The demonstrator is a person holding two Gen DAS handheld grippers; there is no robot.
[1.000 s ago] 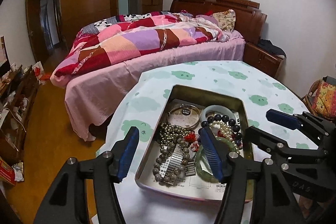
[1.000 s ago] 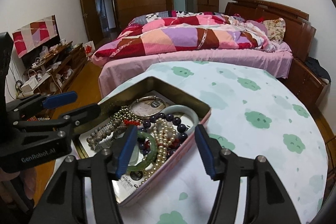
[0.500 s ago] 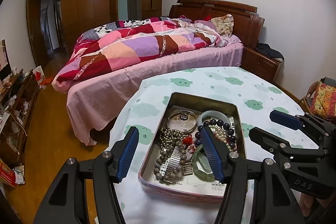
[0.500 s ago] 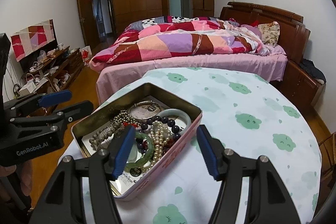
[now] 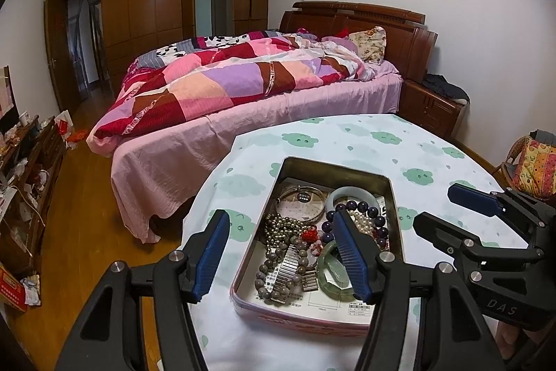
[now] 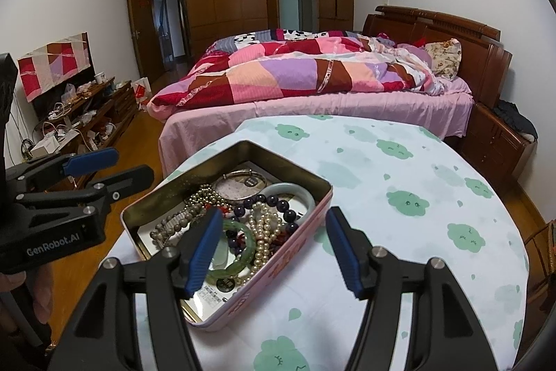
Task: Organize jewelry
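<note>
A pink tin box sits on a round table with a cloud-print cloth. It holds mixed jewelry: a pale jade bangle, a green bangle, a pearl strand, dark purple beads, a grey bead bracelet and a metal bangle. My left gripper is open and empty above the box's near left part. My right gripper is open and empty above the box's right wall.
A bed with a patchwork quilt stands behind the table. A wooden nightstand is at the back right, a cluttered low cabinet at the left. A chair with a patterned cushion stands at the right.
Both grippers have pulled back and risen from the box, which looks smaller and farther. Both stay open and empty. The jewelry has not moved.
</note>
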